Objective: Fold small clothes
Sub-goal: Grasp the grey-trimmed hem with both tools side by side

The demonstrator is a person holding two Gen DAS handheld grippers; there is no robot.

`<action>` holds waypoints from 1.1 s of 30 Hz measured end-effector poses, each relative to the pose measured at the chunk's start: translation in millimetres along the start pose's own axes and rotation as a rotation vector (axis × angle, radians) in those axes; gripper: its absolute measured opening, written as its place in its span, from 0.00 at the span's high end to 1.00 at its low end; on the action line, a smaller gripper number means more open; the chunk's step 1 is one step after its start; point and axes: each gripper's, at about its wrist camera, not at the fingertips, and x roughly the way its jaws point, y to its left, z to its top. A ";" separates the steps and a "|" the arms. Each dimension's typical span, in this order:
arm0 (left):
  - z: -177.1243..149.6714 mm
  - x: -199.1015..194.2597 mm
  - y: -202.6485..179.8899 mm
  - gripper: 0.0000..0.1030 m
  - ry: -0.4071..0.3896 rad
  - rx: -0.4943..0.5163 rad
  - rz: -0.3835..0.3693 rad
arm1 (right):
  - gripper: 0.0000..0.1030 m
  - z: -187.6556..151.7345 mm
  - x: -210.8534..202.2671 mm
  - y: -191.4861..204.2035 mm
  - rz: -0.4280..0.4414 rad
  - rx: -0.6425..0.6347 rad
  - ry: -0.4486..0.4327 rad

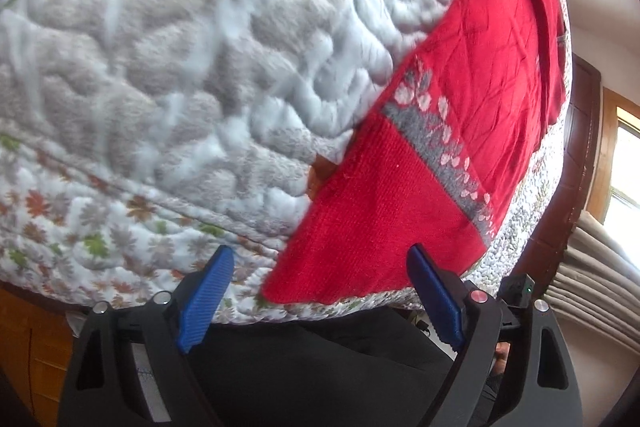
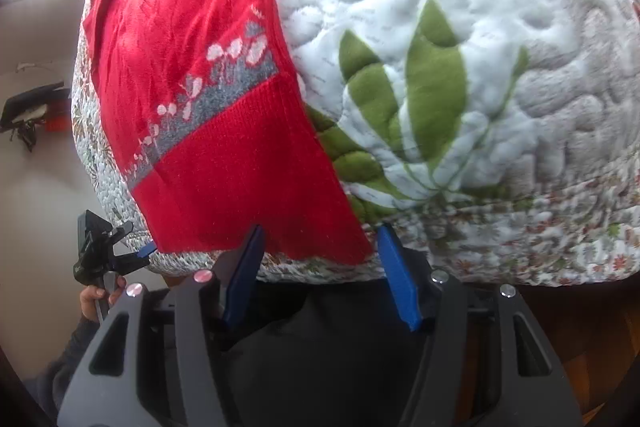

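Red knitted garment (image 1: 452,131) with a grey band of pale leaf shapes, spread flat on the quilted white bedspread (image 1: 192,67) with green leaf appliqué and a small-flower border. Long axis running from the bed's near edge away toward the far side; plain ribbed hem end nearest the cameras, lying right at the printed border, thinner creased red fabric stretching off beyond the grey band. Seen from the left wrist view as a strip slanting up to the right; from the right wrist view (image 2: 208,99) slanting up to the left, beside the green leaves of the bedspread (image 2: 460,47).

Left gripper (image 1: 320,267) spread wide, blue ribbed pads well apart, nothing between them, poised just off the hem's near corner without touching it. Same gripper visible small in the right wrist view (image 2: 116,247), by the bed's edge at the garment's left corner, gripped by a hand (image 2: 98,301) below.

Right gripper (image 2: 320,239) likewise released, blue pads parted, empty, the hem's right corner lying just past the tips; contact with the cloth not clear. Dark clothing filling the space below both grippers.
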 end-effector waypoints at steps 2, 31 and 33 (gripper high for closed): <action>1.3 3.5 -4.3 0.13 0.008 0.010 0.004 | 0.42 -0.1 4.8 3.0 0.000 0.001 0.001; -9.7 6.1 -3.9 0.93 0.003 0.043 0.022 | 0.50 4.4 4.0 12.3 0.052 -0.007 -0.008; -10.7 5.7 -8.2 0.93 0.000 0.044 0.029 | 0.53 3.2 5.6 12.3 0.054 -0.015 0.000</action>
